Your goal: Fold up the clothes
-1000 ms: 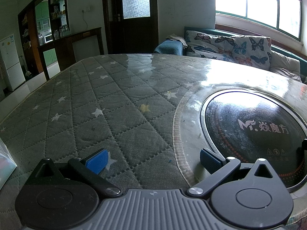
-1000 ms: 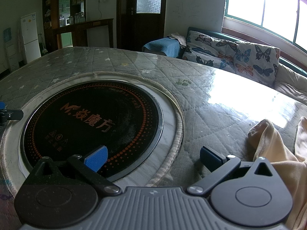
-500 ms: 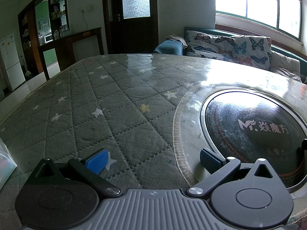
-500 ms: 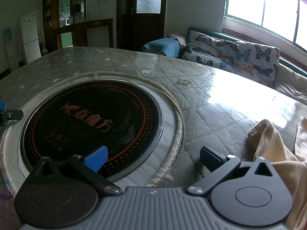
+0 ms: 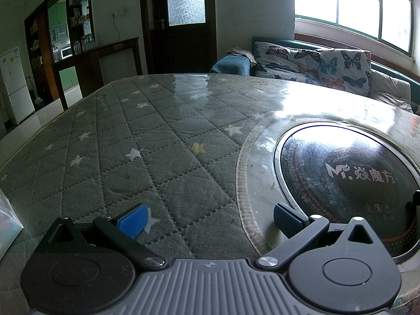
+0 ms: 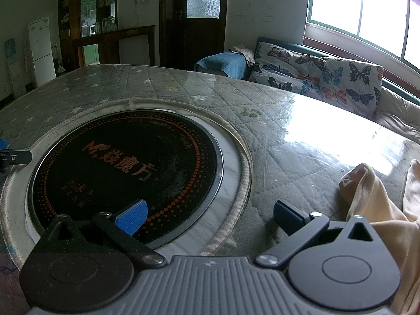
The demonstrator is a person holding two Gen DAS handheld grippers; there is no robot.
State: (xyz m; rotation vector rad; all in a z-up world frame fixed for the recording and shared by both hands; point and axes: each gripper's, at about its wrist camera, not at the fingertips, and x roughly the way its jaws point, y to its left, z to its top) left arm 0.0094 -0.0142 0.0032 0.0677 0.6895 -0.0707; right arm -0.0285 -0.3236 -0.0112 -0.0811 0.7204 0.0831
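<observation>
Over the quilted table (image 5: pixel 147 141), the left gripper (image 5: pixel 210 216) has its fingers spread wide and holds nothing. Beside the round cooktop (image 6: pixel 126 168), the right gripper (image 6: pixel 210 216) is spread wide too, also empty. A beige garment (image 6: pixel 378 204) lies just right of its right finger, crumpled.

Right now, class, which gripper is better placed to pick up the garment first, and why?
Right. The peach garment lies beside the open right gripper; the left gripper, also open, faces only the quilted table cover.
</observation>
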